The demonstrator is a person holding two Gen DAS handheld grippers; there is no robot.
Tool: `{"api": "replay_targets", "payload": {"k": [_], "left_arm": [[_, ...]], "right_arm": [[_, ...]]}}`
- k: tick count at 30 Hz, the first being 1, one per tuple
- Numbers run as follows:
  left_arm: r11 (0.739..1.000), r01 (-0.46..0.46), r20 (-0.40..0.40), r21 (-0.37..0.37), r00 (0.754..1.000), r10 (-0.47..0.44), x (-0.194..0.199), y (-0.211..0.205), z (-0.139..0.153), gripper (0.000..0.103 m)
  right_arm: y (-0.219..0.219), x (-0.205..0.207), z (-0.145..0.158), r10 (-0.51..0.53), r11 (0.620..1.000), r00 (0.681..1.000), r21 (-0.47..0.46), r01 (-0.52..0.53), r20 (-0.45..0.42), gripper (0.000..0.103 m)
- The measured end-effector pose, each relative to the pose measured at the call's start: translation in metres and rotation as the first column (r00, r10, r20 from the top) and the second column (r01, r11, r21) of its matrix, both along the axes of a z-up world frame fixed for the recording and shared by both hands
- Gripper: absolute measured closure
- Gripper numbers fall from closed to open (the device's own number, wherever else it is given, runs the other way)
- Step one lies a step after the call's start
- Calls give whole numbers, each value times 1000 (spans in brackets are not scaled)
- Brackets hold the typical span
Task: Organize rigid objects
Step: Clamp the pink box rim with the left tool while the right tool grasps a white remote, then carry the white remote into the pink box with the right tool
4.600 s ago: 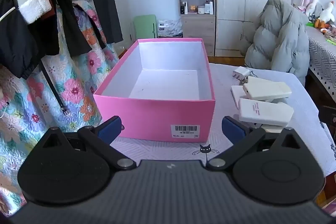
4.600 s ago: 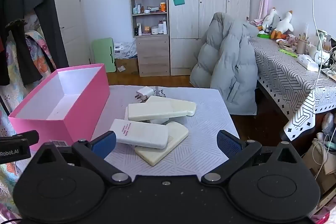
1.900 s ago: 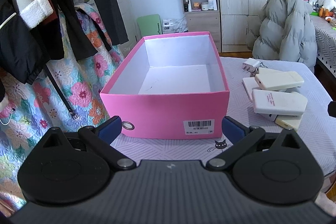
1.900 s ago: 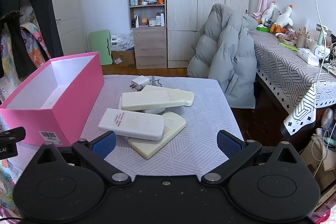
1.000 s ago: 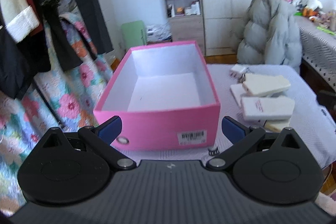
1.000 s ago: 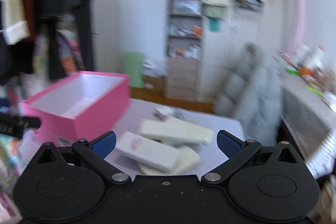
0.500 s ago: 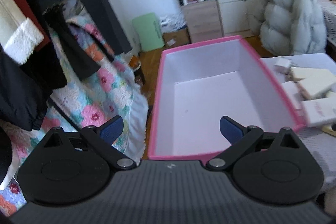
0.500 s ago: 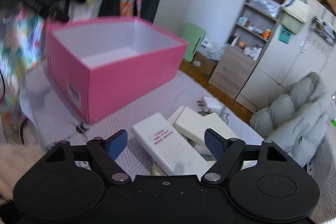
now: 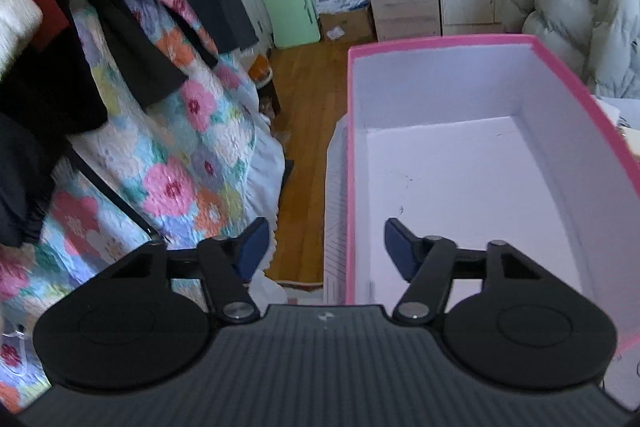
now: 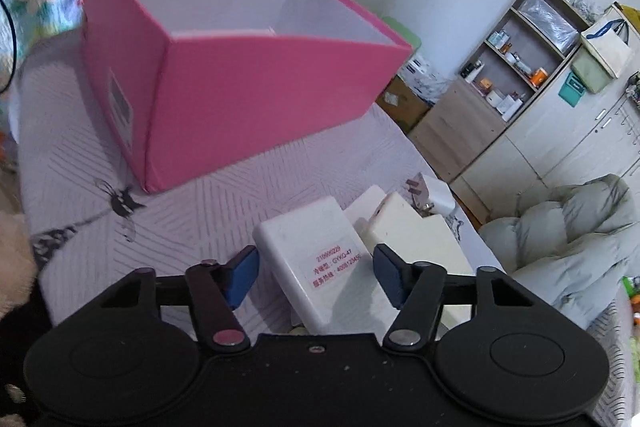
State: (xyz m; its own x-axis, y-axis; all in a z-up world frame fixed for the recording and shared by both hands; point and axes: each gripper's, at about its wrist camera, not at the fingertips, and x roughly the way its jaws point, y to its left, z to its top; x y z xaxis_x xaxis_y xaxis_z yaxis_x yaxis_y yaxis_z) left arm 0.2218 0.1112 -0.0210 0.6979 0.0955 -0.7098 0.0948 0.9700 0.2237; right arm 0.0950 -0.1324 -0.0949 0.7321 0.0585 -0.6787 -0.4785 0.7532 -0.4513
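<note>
Left gripper (image 9: 322, 247): it pointed down over the left wall of the pink box (image 9: 351, 163), one blue pad outside the wall and the other inside. The jaws were closing with that wall between them, but the pads stood clear of the cardboard on both sides.

Right gripper (image 10: 316, 277): it tilted down over a pile of white blocks. Its jaws were closing around the top white block with red print (image 10: 316, 259). The left pad sat just beside the block's edge; whether either pad had touched it I could not quite tell, and a gap seemed to remain on the right.

Pink box: open-topped and white inside, nothing in it, standing on the table's pale patterned cloth (image 10: 208, 211), with a barcode label on one short end.

White blocks: stacked loosely on the cloth, to the right of the box and apart from it. A cream block (image 10: 416, 231) lay under and behind the printed one.

White plug adapter (image 10: 434, 193): at the far edge of the pile, prongs facing the box.

Surroundings: a floral quilt (image 9: 176, 155) hung left of the table, and a grey puffer jacket (image 10: 568, 239) was draped beyond it.
</note>
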Motion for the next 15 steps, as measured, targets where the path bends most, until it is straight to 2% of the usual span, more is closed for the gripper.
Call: {"api": "replay_targets", "payload": {"k": [1,3,6,9,15], "left_arm": [[1000,-4,-9,-14,1000,4,4,3,-5,53],[999,-23,-12,-35,1000,23,8,7,-10,67],[993,-9,-4,-118,1000,9,7,14,-12,85],[994,6,31,-111,1000,-3,3,10,-15,92],[992,-1,59,-126,998,9,0,8,-21,96]], "right_arm": [[2,0,-2,-4,1000,1000,-20,4,7,37],[6,0,-5,-3,999,1000,-43,3,16,37],[10,0,-6,-10,997,1000,-78,12,24,37],[12,1,-5,-18,996,1000,-85,20,21,38],[15,2,1,-34,996,999,-82,36,22,42]]}}
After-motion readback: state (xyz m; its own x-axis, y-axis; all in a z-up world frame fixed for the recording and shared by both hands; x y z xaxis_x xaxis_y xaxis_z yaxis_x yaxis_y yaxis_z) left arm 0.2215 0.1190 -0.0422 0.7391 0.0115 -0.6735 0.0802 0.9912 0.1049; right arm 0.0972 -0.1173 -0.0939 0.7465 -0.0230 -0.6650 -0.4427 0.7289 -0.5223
